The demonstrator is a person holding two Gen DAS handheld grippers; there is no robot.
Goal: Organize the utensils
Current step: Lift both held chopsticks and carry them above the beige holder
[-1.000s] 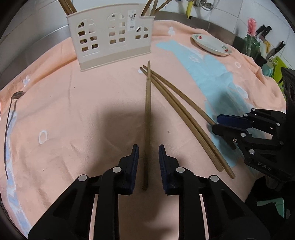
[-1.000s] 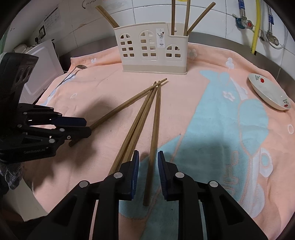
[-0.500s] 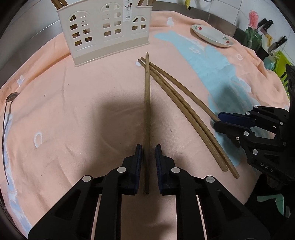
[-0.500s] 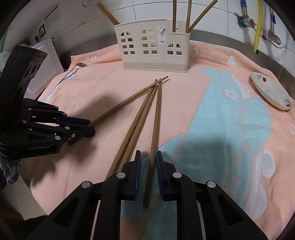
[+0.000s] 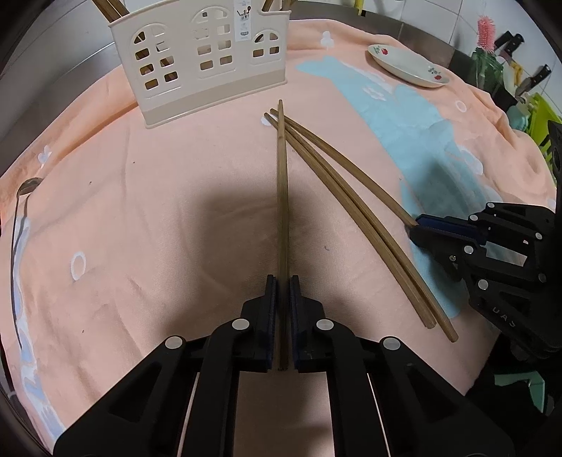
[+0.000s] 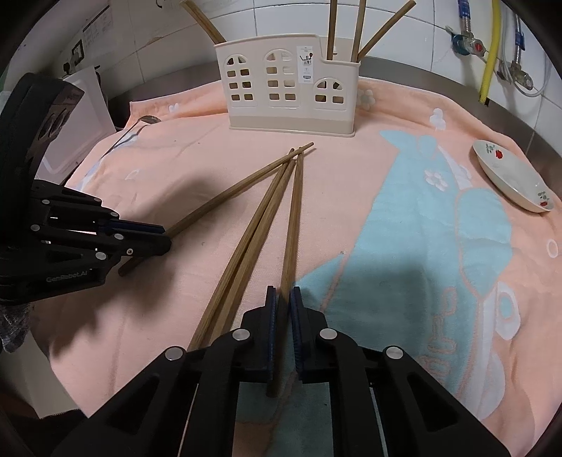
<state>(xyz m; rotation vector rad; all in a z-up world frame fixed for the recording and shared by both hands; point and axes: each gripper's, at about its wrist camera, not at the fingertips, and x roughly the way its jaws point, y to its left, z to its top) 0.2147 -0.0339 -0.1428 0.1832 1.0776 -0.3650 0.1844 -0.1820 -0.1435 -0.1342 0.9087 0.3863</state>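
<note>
Cream holder (image 6: 288, 84) holds upright chopsticks (image 6: 358, 30) — left gripper (image 5: 282, 281) and right gripper (image 6: 284, 291) each clamp one chopstick.

Bare towel (image 6: 351, 197) lies open toward the utensil holder (image 6: 288, 88); two loose chopsticks (image 6: 246, 253) lie between both tongs.

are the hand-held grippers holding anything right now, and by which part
Yes. The left hand-held gripper pinches one chopstick near its thick near end. The right hand-held gripper pinches another chopstick the same way.
</note>
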